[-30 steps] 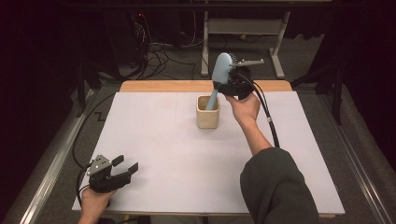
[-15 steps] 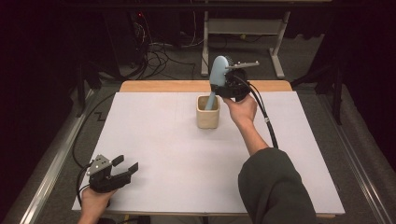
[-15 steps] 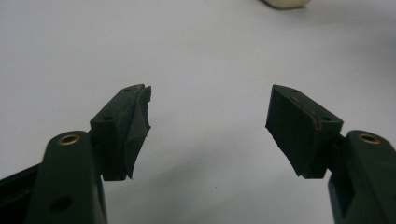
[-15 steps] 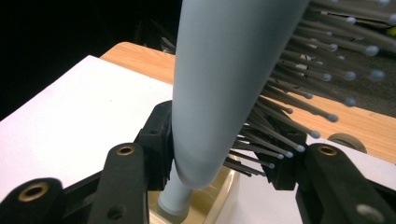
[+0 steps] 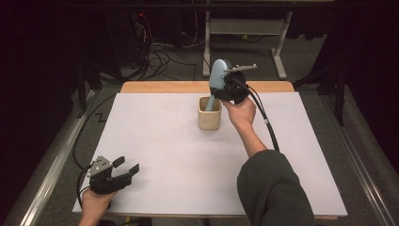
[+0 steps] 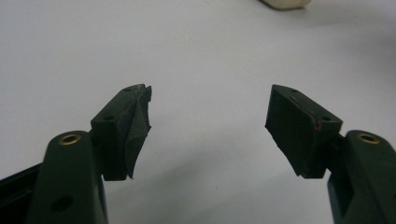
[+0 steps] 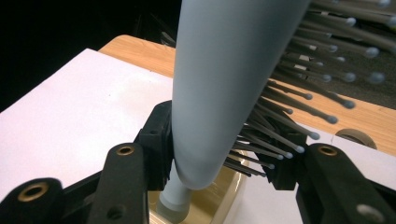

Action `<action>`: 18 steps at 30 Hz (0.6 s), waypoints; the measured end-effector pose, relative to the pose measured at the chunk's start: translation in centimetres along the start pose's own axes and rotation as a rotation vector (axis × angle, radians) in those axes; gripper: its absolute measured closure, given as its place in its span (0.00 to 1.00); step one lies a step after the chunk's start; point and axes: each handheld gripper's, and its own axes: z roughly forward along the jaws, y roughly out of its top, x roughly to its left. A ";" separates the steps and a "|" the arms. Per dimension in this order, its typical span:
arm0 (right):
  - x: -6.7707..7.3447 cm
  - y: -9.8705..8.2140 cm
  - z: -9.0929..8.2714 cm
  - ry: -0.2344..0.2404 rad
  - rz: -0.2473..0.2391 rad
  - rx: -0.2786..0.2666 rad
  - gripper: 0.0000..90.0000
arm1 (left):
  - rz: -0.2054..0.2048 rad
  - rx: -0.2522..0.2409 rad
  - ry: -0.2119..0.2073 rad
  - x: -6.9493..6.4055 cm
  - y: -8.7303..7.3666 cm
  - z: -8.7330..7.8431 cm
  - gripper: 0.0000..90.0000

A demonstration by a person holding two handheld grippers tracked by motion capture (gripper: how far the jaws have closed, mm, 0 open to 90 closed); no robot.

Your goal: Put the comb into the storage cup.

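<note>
Now right claw (image 7: 219,161) grips smooth blue bristly hairbrush (image 7: 224,84) w/ handle in cup (image 5: 209,113).

1. The bench (image 5: 155,141) carries a white sheet, with a strip of its wooden top (image 5: 160,87) bare along the far edge.
2. Grey floor (image 5: 310,56) lies beyond, in dim light.
3. A tangle of cables (image 5: 160,59) lies on it.
4. A white metal frame (image 5: 244,28) stands behind, against darkness.
</note>
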 end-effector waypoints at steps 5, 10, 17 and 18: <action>0.0 0.0 0.1 -0.003 -0.003 0.004 0.59 | -0.001 0.000 0.000 0.0 0.0 0.0 0.34; 0.1 -0.1 0.2 -0.007 -0.011 0.012 0.59 | 0.000 0.000 0.000 0.0 0.0 0.0 0.34; 0.3 -0.3 0.4 -0.015 -0.020 0.021 0.59 | -0.001 -0.002 -0.001 0.0 0.0 -0.1 0.34; 0.3 -0.3 0.4 -0.016 -0.019 0.024 0.59 | -0.002 -0.003 -0.003 0.0 0.0 -0.1 0.34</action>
